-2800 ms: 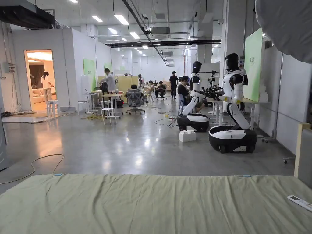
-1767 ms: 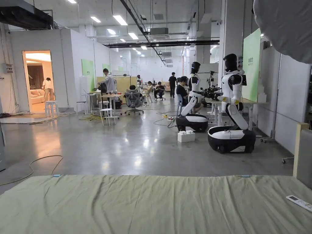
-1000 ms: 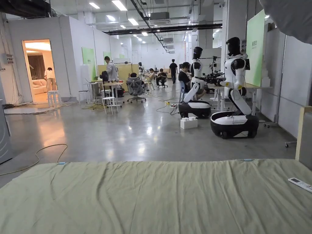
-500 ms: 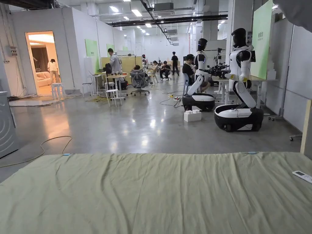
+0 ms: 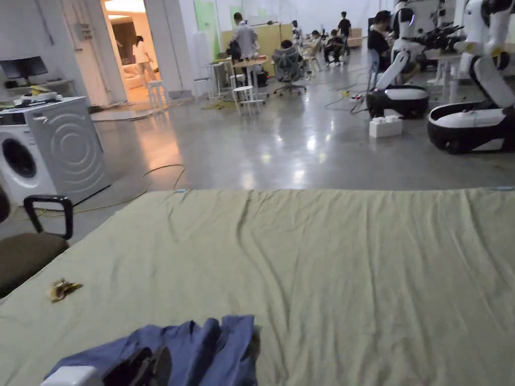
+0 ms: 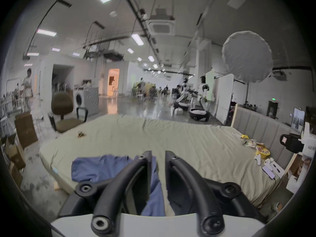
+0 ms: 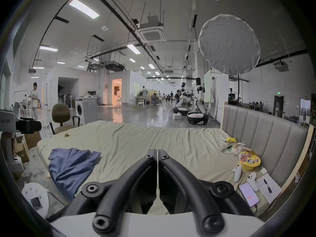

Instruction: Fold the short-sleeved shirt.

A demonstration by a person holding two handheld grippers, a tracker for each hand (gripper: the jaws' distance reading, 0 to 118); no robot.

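A blue short-sleeved shirt (image 5: 201, 347) lies crumpled at the near left corner of a bed with a pale green sheet (image 5: 352, 281). Part of it hangs over the near edge (image 7: 71, 165). My left gripper (image 5: 151, 359) hovers right above the shirt. In the left gripper view its jaws (image 6: 158, 154) stand a small gap apart, with blue cloth (image 6: 95, 169) and green sheet showing through the gap. My right gripper (image 7: 157, 152) is shut with nothing in it, over bare sheet to the right of the shirt.
A brown office chair (image 5: 25, 251) and a washing machine (image 5: 50, 146) stand left of the bed. A small brown scrap (image 5: 63, 289) lies on the sheet. Along the padded headboard (image 7: 265, 138) lie a food bowl (image 7: 249, 160), controllers and a phone (image 7: 248, 196). Robots (image 5: 473, 120) stand beyond.
The head camera has tipped down and to the left. The blue shirt, the left gripper, the chair and the washing machine have come into the picture.
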